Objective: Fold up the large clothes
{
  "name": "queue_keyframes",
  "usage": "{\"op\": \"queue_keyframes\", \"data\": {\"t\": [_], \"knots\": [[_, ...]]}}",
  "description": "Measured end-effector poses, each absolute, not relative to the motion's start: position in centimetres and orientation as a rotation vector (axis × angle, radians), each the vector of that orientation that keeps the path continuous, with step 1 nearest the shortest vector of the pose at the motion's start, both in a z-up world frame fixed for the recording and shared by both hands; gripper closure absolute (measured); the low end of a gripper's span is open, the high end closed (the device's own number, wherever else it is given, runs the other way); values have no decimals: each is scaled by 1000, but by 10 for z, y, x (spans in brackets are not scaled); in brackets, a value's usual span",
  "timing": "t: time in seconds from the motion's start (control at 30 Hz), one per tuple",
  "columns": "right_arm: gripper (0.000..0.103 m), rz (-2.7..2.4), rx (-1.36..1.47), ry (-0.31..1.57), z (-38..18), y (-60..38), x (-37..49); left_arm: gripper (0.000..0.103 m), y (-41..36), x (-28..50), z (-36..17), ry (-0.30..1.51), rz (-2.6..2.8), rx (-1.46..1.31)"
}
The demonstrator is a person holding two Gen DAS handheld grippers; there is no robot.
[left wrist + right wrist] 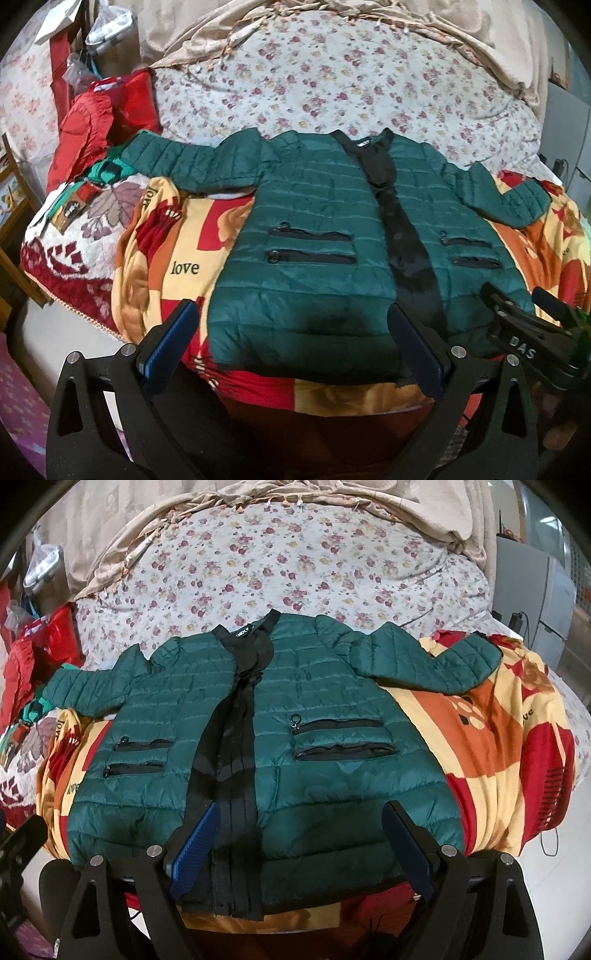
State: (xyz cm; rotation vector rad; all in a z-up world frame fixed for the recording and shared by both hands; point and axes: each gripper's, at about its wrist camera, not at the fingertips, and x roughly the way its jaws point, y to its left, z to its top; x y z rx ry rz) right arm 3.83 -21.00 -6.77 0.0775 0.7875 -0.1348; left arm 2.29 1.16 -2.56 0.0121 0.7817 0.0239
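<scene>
A dark green quilted jacket [314, 229] with a black zipper band lies flat, front up, on the bed, both sleeves spread out sideways; it also shows in the right wrist view [325, 709]. My left gripper [291, 328] is open and empty, hovering over the jacket's lower left hem. My right gripper [301, 823] is open and empty above the lower hem, right of the zipper band. The right gripper also shows in the left wrist view [517, 306].
A colourful "love" blanket [173, 266] lies under the jacket, over a floral sheet [332, 74]. Red clothes [92, 122] and a green garment with tags [92, 181] are piled at the bed's left. A beige curtain [258, 494] hangs behind. A grey cabinet [554, 602] stands at right.
</scene>
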Motion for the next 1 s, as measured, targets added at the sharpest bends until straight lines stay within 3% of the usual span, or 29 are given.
{"op": "queue_keyframes", "data": {"t": [1.0], "knots": [[16, -58, -17, 836, -76, -185, 99, 7, 46, 77, -57, 876, 99, 27]]}}
